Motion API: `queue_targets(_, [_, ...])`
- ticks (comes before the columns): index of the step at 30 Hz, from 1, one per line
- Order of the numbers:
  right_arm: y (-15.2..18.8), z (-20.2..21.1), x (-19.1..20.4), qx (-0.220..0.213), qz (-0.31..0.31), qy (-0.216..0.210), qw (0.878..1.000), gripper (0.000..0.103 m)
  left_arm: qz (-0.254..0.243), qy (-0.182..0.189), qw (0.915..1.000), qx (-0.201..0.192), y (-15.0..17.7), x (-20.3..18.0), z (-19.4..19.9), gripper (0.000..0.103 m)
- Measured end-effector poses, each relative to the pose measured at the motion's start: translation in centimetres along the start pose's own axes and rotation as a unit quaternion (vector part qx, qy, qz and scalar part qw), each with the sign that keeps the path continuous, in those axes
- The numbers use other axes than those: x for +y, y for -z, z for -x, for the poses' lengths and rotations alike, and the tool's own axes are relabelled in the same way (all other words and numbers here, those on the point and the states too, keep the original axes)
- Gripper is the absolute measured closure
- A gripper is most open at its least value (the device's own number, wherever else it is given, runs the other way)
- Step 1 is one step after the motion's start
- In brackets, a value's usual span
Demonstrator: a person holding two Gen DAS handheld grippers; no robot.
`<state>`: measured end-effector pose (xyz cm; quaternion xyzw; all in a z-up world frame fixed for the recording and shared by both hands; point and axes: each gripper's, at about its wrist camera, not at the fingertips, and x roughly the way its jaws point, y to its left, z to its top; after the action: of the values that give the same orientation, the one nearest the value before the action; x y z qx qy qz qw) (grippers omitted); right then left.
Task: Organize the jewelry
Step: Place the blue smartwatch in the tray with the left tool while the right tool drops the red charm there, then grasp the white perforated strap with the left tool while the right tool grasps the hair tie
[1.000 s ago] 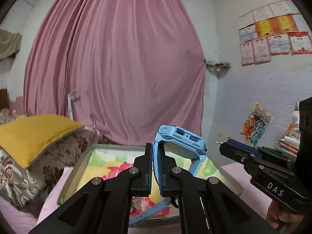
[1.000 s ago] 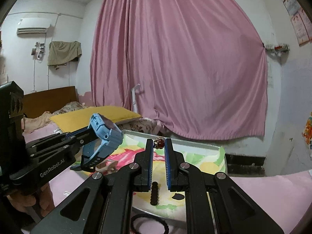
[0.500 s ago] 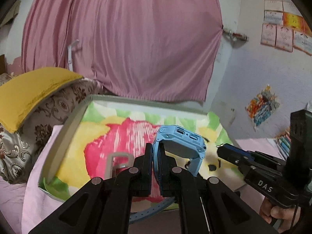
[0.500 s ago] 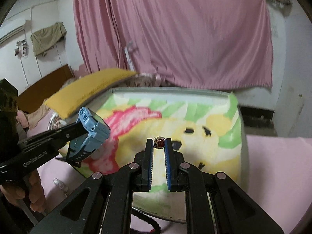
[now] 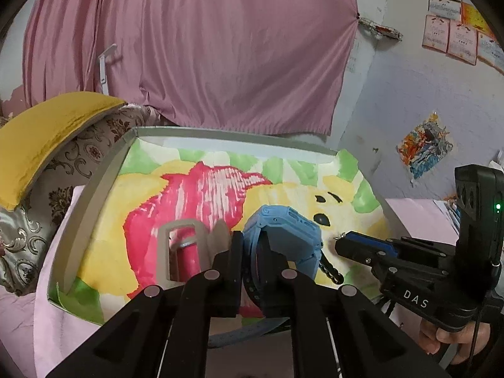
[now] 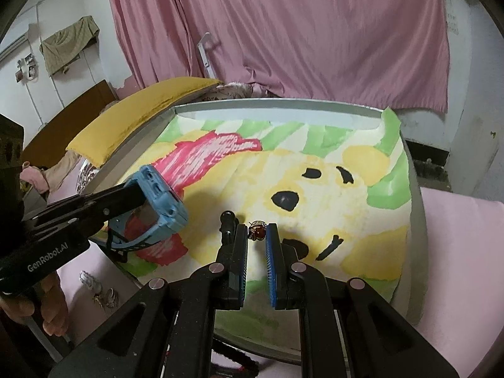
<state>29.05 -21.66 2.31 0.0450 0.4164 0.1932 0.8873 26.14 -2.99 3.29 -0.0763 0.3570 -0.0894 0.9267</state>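
My left gripper is shut on a light blue watch by its strap, low over the tray lined with a bear-pattern cloth. The watch also shows in the right wrist view. My right gripper is shut on a small gold ring with a red stone, held at its tips over the cloth. In the left wrist view the right gripper is to the right of the watch. A black beaded item lies on the cloth beside the right gripper's left finger.
A beige clip-like piece stands on the cloth's red patch. Small silver jewelry pieces lie on the pink bedsheet left of the tray. A yellow cushion lies at the left. A pink curtain hangs behind. A black hair tie lies by the tray's near edge.
Both grippers have tilted down and lowered toward the tray, still holding the watch and the ring. The cloth now fills most of both views.
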Motion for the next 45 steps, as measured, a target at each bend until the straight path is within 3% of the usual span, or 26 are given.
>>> queue_targets(8, [0.1, 0.1, -0.2, -0.004, -0.011, -0.001, 1.0, 0.092, 0.008, 0.001, 0.9999, 0.008, 0.1, 0.4, -0.3, 0.091])
queue_targets(11, [0.2, 1.0, -0.1, -0.021, -0.004, 0.008, 1.0, 0.086, 0.011, -0.006, 0.9999, 0.005, 0.1, 0.5, -0.1, 0.088])
queue_targets(13, [0.3, 1.8, 0.0, -0.034, 0.001, 0.011, 0.999, 0.071, 0.015, -0.01, 0.9998, 0.0, 0.2, 0.7, 0.1, 0.079])
queue_targets(17, [0.7, 4.4, 0.5, -0.083, 0.009, 0.02, 0.996, 0.061, 0.032, -0.008, 0.9993, -0.017, 0.2, 1.3, 1.2, 0.065])
queue_targets(18, [0.8, 5.0, 0.6, -0.095, 0.008, 0.019, 0.995, 0.055, 0.035, -0.008, 0.9991, -0.023, 0.2, 1.4, 1.6, 0.057])
queue_targets(19, [0.9, 5.5, 0.5, -0.104, 0.007, 0.02, 0.994, 0.047, 0.037, -0.009, 0.9986, -0.036, 0.3, 1.4, 2.2, 0.047])
queue_targets(21, [1.3, 7.0, 0.7, -0.132, 0.006, 0.026, 0.991, 0.04, 0.04, -0.016, 0.9969, -0.065, 0.4, 1.4, 3.4, 0.035])
queue_targets(25, [2.2, 9.4, 1.0, -0.175, 0.007, 0.021, 0.984, 0.024, 0.028, -0.034, 0.9918, -0.12, 1.1, 1.1, 6.1, 0.017])
queue_targets(30, [3.9, 12.2, 2.0, -0.222, 0.025, 0.018, 0.975, 0.008, 0.018, -0.04, 0.9853, -0.165, 2.4, 0.9, 8.8, 0.003])
queue_targets(40, [7.5, 16.6, 5.3, -0.295, 0.098, 0.033, 0.95, 0.002, -0.011, -0.016, 0.9779, -0.208, 5.6, 0.8, 13.0, 0.001])
queue_targets(45, [8.7, 17.3, 6.2, -0.284, 0.116, 0.034, 0.951, 0.002, -0.024, -0.019, 0.9787, -0.203, 7.1, 0.8, 14.2, 0.001])
